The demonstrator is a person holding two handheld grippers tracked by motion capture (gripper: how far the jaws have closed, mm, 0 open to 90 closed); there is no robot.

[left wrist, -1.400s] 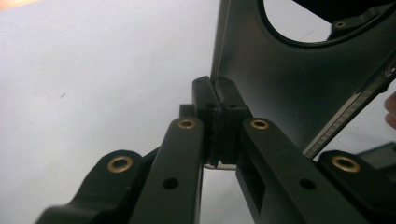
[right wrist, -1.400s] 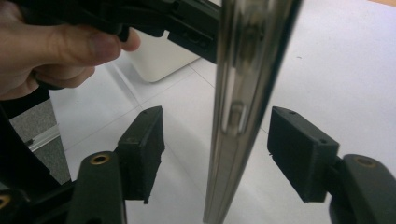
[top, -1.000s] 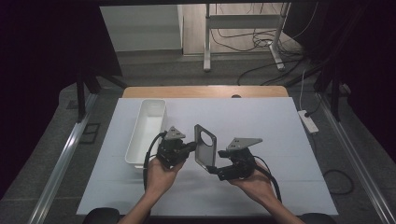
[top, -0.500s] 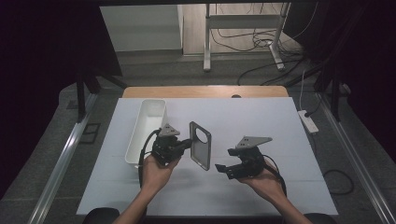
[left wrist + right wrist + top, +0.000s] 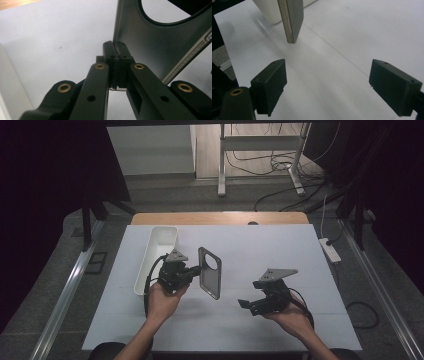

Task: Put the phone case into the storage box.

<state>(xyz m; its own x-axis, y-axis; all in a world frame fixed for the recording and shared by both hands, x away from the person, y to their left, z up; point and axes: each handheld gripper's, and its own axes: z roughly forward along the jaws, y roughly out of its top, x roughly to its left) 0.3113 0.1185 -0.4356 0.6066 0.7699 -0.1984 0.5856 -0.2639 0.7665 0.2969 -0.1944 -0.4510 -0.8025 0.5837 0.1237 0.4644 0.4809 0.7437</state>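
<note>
A dark grey phone case [image 5: 210,272] with a round camera cut-out hangs above the white table, tilted on edge. My left gripper [image 5: 196,269] is shut on the case's left edge; in the left gripper view the jaws clamp the case [image 5: 160,47] at its rim. My right gripper [image 5: 246,305] is held to the right, apart from the case, open with nothing between its fingers. In the right gripper view the case's lower corner [image 5: 291,20] hangs ahead of the spread jaws of the right gripper [image 5: 328,85].
A long white tray [image 5: 156,254] stands on the table's left side, just behind my left hand. A white power strip [image 5: 329,249] lies beyond the table's right edge. A wooden table edge [image 5: 220,218] runs along the back.
My right gripper let go of the case and drew back to the right and toward me, now open. The left gripper keeps the case and has shifted slightly left.
</note>
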